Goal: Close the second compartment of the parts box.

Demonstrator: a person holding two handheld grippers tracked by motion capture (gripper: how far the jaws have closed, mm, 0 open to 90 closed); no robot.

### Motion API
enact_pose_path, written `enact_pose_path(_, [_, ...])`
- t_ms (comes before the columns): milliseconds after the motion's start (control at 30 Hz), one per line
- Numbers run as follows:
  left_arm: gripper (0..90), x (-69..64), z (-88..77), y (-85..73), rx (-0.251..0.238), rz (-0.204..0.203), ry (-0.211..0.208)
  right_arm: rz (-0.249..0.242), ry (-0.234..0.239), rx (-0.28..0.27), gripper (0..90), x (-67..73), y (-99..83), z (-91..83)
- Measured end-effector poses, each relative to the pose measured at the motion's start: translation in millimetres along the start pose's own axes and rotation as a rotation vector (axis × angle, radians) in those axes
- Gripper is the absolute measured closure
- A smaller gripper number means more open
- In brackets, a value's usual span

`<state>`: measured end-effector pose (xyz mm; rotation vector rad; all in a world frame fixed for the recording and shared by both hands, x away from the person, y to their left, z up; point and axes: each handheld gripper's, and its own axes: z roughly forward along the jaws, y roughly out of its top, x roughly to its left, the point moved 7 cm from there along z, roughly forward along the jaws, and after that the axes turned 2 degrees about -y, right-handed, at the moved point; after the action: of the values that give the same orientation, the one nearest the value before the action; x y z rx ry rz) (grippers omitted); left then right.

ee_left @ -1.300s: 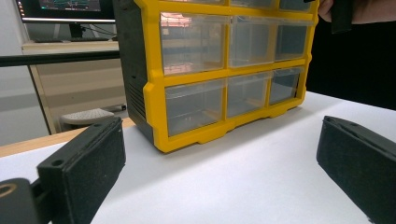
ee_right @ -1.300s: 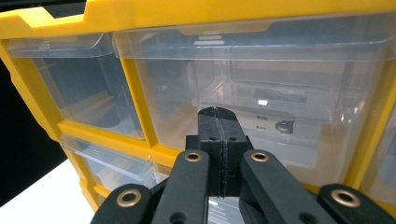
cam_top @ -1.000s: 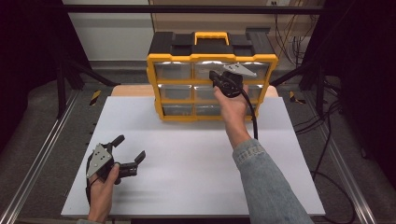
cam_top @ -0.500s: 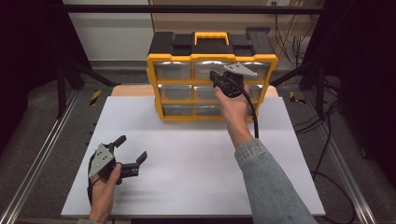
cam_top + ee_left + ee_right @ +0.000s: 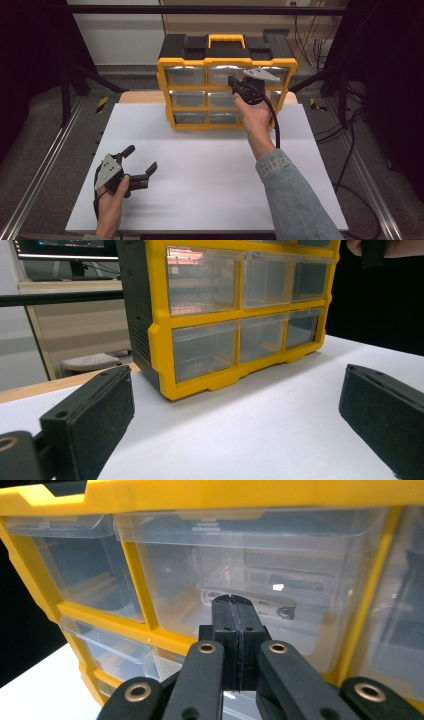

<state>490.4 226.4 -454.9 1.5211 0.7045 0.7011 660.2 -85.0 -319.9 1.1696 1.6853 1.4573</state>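
Observation:
A yellow and black drawer cabinet [image 5: 227, 90] with clear plastic drawers stands at the back of the white table top. My right gripper [image 5: 234, 82] is held up in front of its top row, jaws shut with nothing between them. In the right gripper view the shut pads [image 5: 234, 625] point at the top middle drawer [image 5: 250, 580], which holds a small metal part [image 5: 250, 602]. My left gripper [image 5: 140, 160] rests low near the table's front left, open and empty. In the left gripper view its pads [image 5: 95, 415] frame the cabinet [image 5: 225, 315] from afar.
The white table top [image 5: 200, 170] spreads between the cabinet and the front edge. Metal rails run along both sides. A black cable [image 5: 275, 125] trails from the right gripper down over the forearm. A monitor [image 5: 65, 250] stands far behind the cabinet.

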Motion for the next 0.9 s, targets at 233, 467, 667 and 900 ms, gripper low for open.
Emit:
enact_pose_path(233, [1.1,-0.7,0.8,-0.4,0.003,0.003,0.0,-0.014,0.015,-0.003,90.0,0.0,0.9,-10.4])
enact_pose_path(467, [1.2,0.5,-0.8,0.2,0.002,0.005,0.004,-0.021,0.029,-0.005,90.0,0.8,-0.8,-19.7])
enact_pose_path(667, [1.1,1.1,-1.3,0.4,0.0,0.005,0.006,-0.044,0.072,0.003,86.5,6.7,-3.4,-27.7])
enact_pose_path(900, [1.2,1.6,-1.2,0.5,-0.001,0.003,0.007,-0.081,0.118,-0.021,71.7,15.4,-1.5,-37.4])
